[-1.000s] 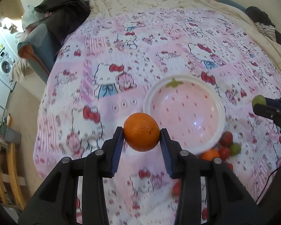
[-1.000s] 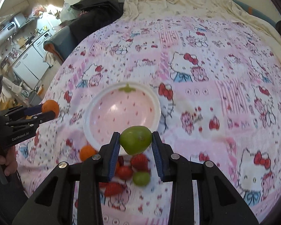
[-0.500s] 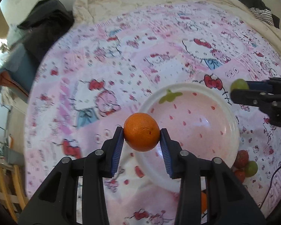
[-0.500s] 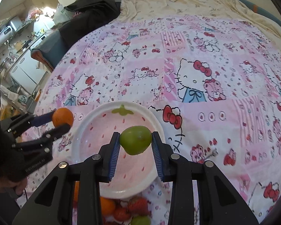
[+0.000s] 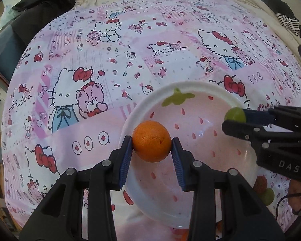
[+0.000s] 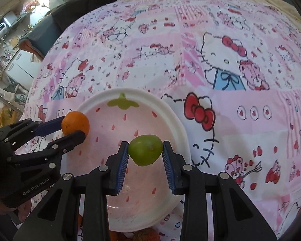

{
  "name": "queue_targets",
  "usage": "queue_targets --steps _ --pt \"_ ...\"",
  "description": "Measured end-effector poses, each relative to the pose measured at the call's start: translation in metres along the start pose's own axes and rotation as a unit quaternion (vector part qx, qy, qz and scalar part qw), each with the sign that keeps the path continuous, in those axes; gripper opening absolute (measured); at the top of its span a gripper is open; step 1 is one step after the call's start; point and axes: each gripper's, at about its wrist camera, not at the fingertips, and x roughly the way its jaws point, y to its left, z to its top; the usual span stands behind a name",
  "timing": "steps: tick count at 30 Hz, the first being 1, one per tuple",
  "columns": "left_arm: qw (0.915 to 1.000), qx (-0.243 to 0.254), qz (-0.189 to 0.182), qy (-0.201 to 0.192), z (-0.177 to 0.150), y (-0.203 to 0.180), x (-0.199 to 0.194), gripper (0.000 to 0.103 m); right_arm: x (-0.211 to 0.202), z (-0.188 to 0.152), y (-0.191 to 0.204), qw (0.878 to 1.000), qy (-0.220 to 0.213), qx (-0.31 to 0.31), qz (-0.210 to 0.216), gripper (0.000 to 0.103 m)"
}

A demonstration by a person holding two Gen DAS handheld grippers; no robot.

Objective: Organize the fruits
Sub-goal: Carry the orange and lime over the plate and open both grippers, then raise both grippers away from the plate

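Left wrist view: left hand-held gripper (image 5: 152, 141) clamped on orange (image 5: 151, 141), blue pads pressed to both sides, fruit held over near-left rim of bowl (image 5: 206, 87). Bowl white-rimmed, pink inside with strawberry-seed print and green leaf mark, sitting on bed's Hello Kitty sheet (image 5: 86, 64). Right hand-held gripper (image 5: 235, 118) seen side-on from the right, green fruit (image 5: 235, 114) at its tip over bowl's right rim; only part of the fruit visible between the fingers. Loose fruit (image 5: 265, 190) past bowl's near-right edge: one reddish, one green, mostly cut off by gripper body and frame edge. Dark clothing at far left and far right corners.

Right wrist view: right hand-held gripper (image 6: 145, 150) closed around green fruit (image 6: 145, 149), held over bowl (image 6: 170, 112) interior, right of centre. Left hand-held gripper (image 6: 75, 127) enters from left, orange (image 6: 75, 123) pinched at its tip, over bowl's left rim. Bowl interior shown bare here. Shown here only: kitchen appliances (image 6: 6, 40) at far left, "GenRobot.AI" lettering on left gripper. Red and orange fruit bits (image 6: 144, 236) at bottom edge, cropped, count unclear. Sheet (image 6: 230, 60) blurred toward the far side.
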Motion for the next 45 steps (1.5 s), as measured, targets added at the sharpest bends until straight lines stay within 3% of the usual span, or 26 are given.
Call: queue_targets --steps 10,16,20,21,26,29,36,41,45 --pt "1.0 0.007 0.004 0.006 -0.001 -0.003 0.01 0.037 0.008 -0.002 0.001 1.0 0.014 0.0 -0.006 0.036" --pt "0.9999 0.007 0.0 0.01 0.0 -0.002 0.01 0.038 0.006 0.0 0.001 1.0 0.011 0.009 0.012 0.04" --pt "1.0 0.001 -0.004 -0.009 0.001 0.002 0.001 0.061 -0.001 0.003 -0.006 0.999 0.003 0.03 0.03 0.067" --pt "0.9998 -0.001 -0.001 -0.018 0.001 0.003 -0.003 0.063 -0.004 0.005 -0.007 0.999 -0.003 0.035 0.033 0.075" --pt "0.999 -0.019 -0.013 -0.039 0.004 0.009 -0.016 0.081 -0.021 0.011 -0.003 0.999 -0.027 0.026 0.033 0.079" --pt "0.9983 -0.026 -0.014 -0.05 0.004 0.011 -0.024 0.081 -0.033 0.011 -0.004 0.998 -0.044 0.026 0.028 0.087" --pt "0.9933 -0.048 0.011 -0.105 0.005 0.018 -0.061 0.081 -0.071 0.005 0.001 0.996 -0.084 0.029 0.018 0.093" --pt "0.985 -0.047 0.017 -0.165 0.004 0.021 -0.1 0.081 -0.114 -0.006 0.011 0.988 -0.15 0.03 0.018 0.095" --pt "0.9805 -0.065 0.006 -0.185 -0.002 0.027 -0.122 0.081 -0.142 -0.019 0.017 0.979 -0.2 0.034 0.011 0.102"
